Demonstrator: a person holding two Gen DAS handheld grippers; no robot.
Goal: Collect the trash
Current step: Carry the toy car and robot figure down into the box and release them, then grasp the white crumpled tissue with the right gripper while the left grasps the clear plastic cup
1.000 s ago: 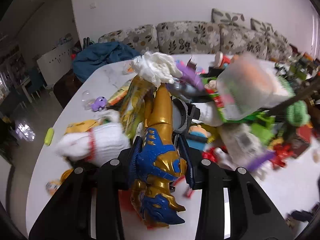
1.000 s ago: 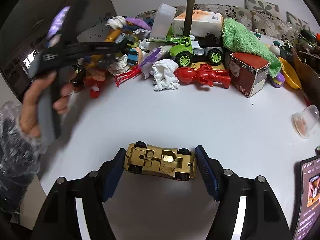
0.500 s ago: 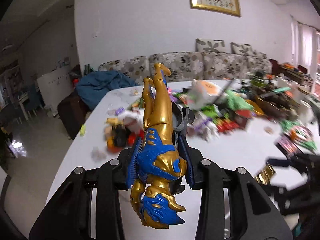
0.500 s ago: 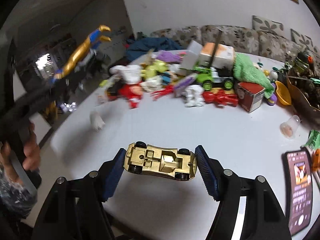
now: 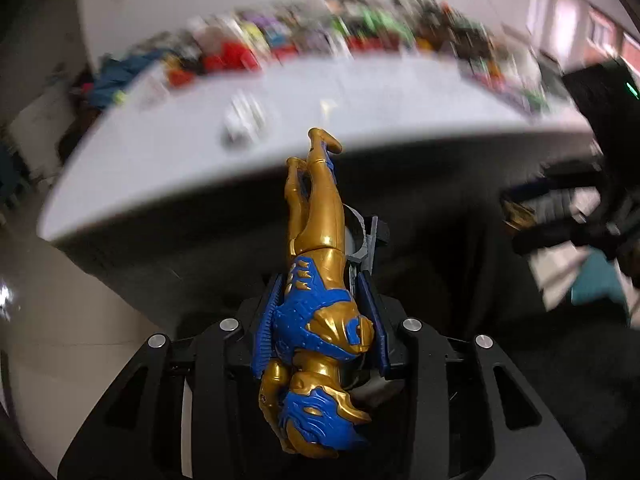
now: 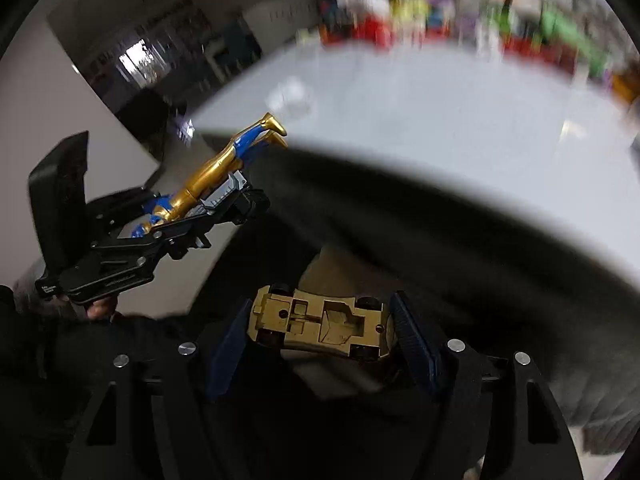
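My left gripper [image 5: 322, 316] is shut on a gold and blue toy figure [image 5: 320, 280], held head toward the camera, legs pointing at the white table's [image 5: 360, 104] near edge. My right gripper [image 6: 320, 332] is shut on a gold toy car [image 6: 320, 328], underside up. Both grippers are off the table, below and in front of its edge. The left gripper [image 6: 224, 208] with the figure [image 6: 208, 176] also shows in the right wrist view, at left. A crumpled white scrap [image 5: 244, 120] lies on the table near the edge.
A blurred row of toys [image 5: 320, 36] lines the far side of the table. A dark space [image 5: 440, 240] lies under the table edge, and pale floor [image 5: 80, 312] is at left. The right gripper [image 5: 568, 216] shows blurred at the right of the left wrist view.
Both grippers have pulled back from over the table and dropped below its near edge, still holding the figure and the car. The views are blurred with motion.
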